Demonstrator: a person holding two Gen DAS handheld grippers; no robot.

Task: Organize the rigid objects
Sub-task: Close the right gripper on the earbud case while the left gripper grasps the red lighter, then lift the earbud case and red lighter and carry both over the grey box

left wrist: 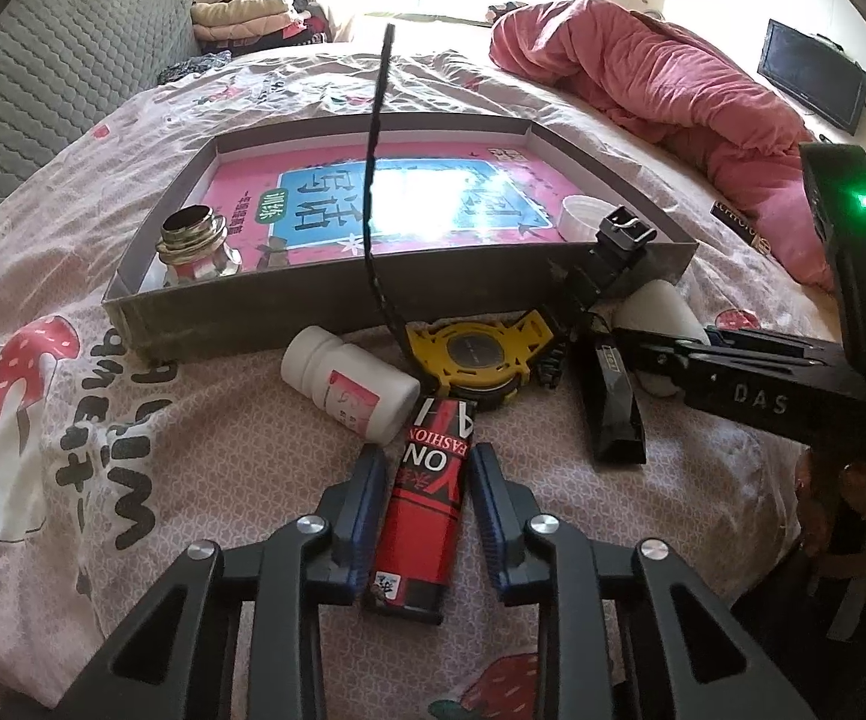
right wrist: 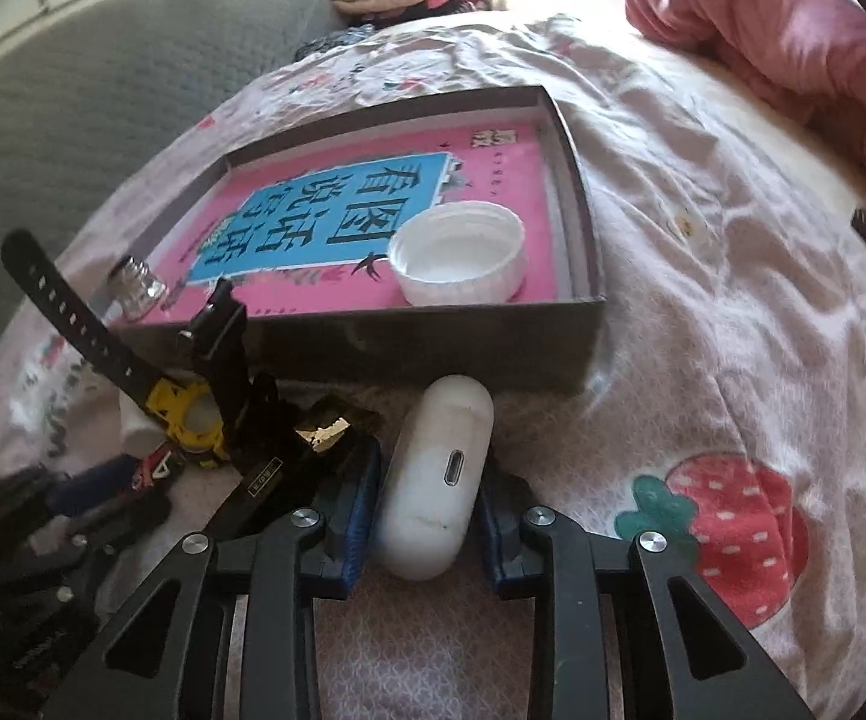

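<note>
While the left gripper (left wrist: 426,468) straddles a red lighter (left wrist: 423,498) on the bedsheet (left wrist: 192,438), fingers apart and not clamping, a white bottle (left wrist: 348,384) and yellow watch (left wrist: 478,357) lie before the grey box (left wrist: 336,312). From the right wrist, the right gripper (right wrist: 429,498) brackets a white earbud case (right wrist: 436,474), jaws parted, just before the box (right wrist: 420,348) holding a white cap (right wrist: 457,261).

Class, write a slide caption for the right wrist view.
Right gripper straddles a white earbud case on the bedsheet before the box.
</note>
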